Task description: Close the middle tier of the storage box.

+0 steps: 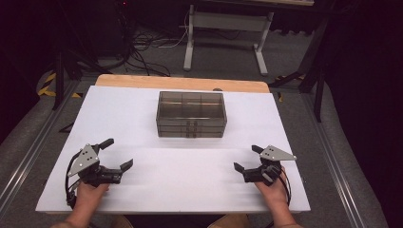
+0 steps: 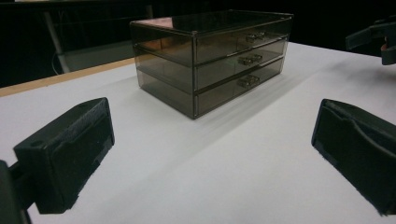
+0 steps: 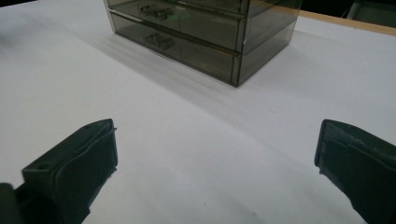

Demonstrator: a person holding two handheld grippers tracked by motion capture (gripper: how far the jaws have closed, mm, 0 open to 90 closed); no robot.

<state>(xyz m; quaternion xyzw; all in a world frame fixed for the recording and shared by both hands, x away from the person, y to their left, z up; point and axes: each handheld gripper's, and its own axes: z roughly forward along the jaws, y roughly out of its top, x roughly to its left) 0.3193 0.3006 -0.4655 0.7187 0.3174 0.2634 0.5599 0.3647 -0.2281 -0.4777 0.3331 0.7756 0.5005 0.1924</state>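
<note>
A smoky transparent drawer box point(image 1: 191, 114) with three stacked drawers stands in the middle of the white table point(image 1: 142, 190). All drawers look closed, their small handles facing me. My left gripper point(image 1: 116, 153) rests near the front left of the table, open, nothing between its jaws. My right gripper point(image 1: 247, 158) rests near the front right, open and empty too. In the left gripper view the drawer box point(image 2: 212, 56) stands ahead and my left gripper point(image 2: 212, 154) is spread wide. In the right gripper view the drawer box point(image 3: 205, 32) is ahead to the upper left of my right gripper point(image 3: 215, 158).
A wooden strip point(image 1: 180, 83) edges the table's far side. Beyond it the floor holds tangled cables point(image 1: 142, 47) and a white stand's legs point(image 1: 223, 42). Metal rails point(image 1: 28, 156) run along both sides of the table.
</note>
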